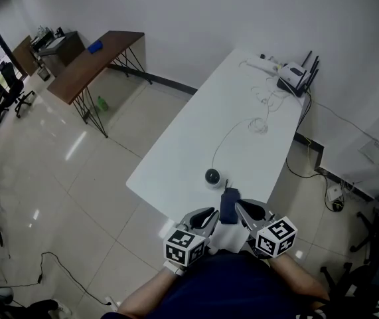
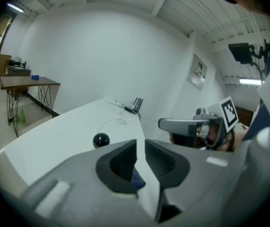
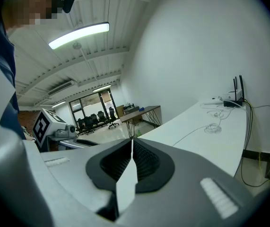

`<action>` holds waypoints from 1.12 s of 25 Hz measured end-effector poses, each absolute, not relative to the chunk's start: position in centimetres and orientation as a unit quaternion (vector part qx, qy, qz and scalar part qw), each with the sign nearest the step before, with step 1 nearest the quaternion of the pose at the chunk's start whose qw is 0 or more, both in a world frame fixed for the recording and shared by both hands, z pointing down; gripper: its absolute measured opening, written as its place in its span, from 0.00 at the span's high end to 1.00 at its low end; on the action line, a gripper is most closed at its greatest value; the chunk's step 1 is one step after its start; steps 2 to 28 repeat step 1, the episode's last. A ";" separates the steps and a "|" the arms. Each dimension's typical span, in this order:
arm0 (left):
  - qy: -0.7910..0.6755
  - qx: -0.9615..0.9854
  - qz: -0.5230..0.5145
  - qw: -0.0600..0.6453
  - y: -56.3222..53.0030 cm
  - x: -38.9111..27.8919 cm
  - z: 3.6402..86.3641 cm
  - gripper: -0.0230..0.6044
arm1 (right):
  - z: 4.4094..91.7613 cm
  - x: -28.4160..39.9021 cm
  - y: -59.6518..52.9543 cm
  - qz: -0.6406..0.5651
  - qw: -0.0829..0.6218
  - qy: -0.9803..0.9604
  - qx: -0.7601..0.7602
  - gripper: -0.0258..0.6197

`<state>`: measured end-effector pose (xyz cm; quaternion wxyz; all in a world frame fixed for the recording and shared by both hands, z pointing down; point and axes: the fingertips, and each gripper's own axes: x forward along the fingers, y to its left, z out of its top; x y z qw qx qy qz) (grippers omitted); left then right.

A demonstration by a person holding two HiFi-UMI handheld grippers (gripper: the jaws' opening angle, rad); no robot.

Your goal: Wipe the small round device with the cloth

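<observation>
Dark blue folded cloth (image 1: pixel 229 205) lies at my jaws' tips. My left gripper (image 2: pixel 140 150): jaws narrowly apart, cloth glimpsed in the gap. My right gripper (image 3: pixel 131 148): jaws shut, empty. Just ahead sits the small round black device (image 1: pixel 212 176).

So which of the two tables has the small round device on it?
The long white table, the nearer one: the black round device sits near its close end. The brown table farther off lacks it.
</observation>
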<state>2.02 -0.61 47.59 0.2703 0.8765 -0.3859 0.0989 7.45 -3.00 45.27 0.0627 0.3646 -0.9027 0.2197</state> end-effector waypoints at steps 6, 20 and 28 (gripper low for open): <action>-0.385 0.877 0.099 0.271 -0.7 2.0 47.7 0.88 | 45.4 7.5 -3.1 0.220 0.063 -0.902 0.365 0.93; -0.385 0.877 0.099 0.271 -0.7 2.0 47.7 0.88 | 45.4 7.5 -3.1 0.220 0.063 -0.902 0.365 0.93; -0.385 0.877 0.099 0.271 -0.7 2.0 47.7 0.88 | 45.4 7.5 -3.1 0.220 0.063 -0.902 0.365 0.93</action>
